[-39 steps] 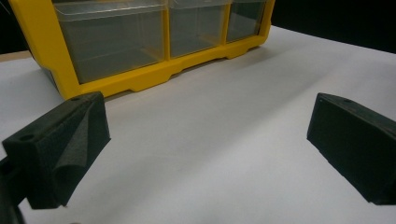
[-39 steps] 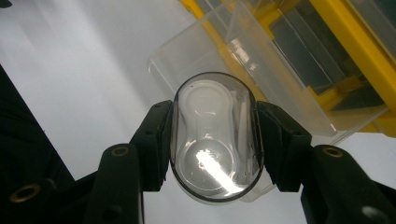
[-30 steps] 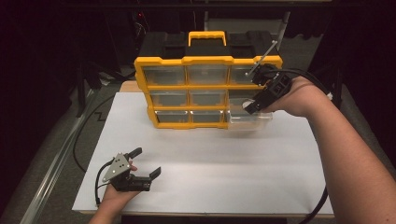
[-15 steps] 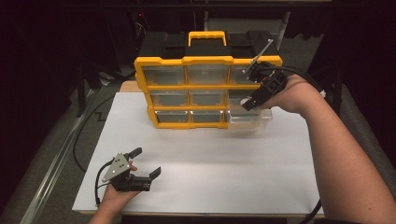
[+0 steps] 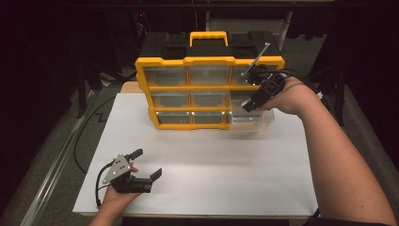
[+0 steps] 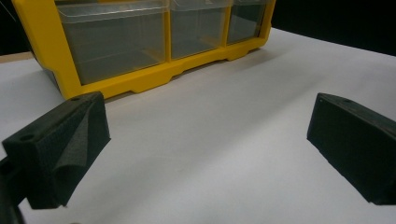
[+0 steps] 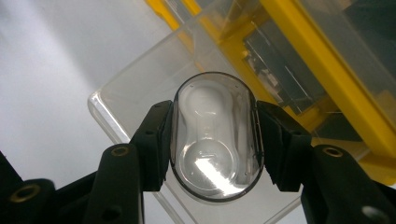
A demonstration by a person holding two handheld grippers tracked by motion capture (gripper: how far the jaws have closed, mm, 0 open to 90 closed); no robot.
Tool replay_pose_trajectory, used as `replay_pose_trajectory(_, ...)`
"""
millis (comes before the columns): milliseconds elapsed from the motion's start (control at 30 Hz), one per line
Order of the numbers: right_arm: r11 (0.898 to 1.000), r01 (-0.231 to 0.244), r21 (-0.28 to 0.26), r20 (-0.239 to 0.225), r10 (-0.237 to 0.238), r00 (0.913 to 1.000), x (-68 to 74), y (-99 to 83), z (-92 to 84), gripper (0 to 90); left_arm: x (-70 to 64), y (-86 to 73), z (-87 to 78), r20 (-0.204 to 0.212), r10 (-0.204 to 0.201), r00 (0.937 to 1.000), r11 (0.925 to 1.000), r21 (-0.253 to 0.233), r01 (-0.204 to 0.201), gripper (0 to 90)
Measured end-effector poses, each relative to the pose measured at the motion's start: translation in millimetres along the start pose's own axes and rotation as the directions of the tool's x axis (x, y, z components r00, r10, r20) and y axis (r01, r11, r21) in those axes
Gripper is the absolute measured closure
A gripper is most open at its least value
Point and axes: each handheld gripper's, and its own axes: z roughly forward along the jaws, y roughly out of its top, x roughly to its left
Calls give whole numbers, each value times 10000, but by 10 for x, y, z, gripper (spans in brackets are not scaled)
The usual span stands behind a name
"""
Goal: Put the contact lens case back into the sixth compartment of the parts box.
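Right tongs [image 7: 215, 140] pinching clear plastic case [image 7: 215, 135] over pulled-out drawer [image 5: 251, 120] of yellow organizer [image 5: 207, 94]. Left tongs [image 5: 146, 164] spread wide, empty, low over tabletop [image 5: 211, 160].

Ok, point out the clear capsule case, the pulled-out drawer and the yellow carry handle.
clear capsule case [image 7: 215, 140], right gripper view, middle of its lid.
pulled-out drawer [image 5: 258, 120], high view, front wall.
yellow carry handle [image 5: 208, 36], high view, top bar.

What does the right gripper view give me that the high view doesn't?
Right gripper view: the clear oval case is clamped between the right gripper pads, above the pulled-out drawer. High view: the left gripper, open on the white sheet, and the whole organizer with its handle. Both: the drawer and yellow frame.
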Motion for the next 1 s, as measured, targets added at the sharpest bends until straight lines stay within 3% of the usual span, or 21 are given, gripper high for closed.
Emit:
replay_pose_trajectory(400,9999,82,121,34,-82,10000,12,-11,151,497,3,0,-4,-18,4,10000,10000,1,-4,4)
replay_pose_trajectory(833,10000,-76,-13,-16,76,10000,1,-30,106,492,5,1,-6,-24,20,10000,10000,3,-20,4)
replay_pose_trajectory(867,9999,-117,-58,-31,117,9999,-4,-32,99,468,5,1,-6,-25,20,10000,10000,0,-20,4)
replay_pose_trajectory(1000,9973,-716,-163,-488,707,9963,-41,-38,48,179,12,0,0,-30,-22,10000,10000,-22,22,4)
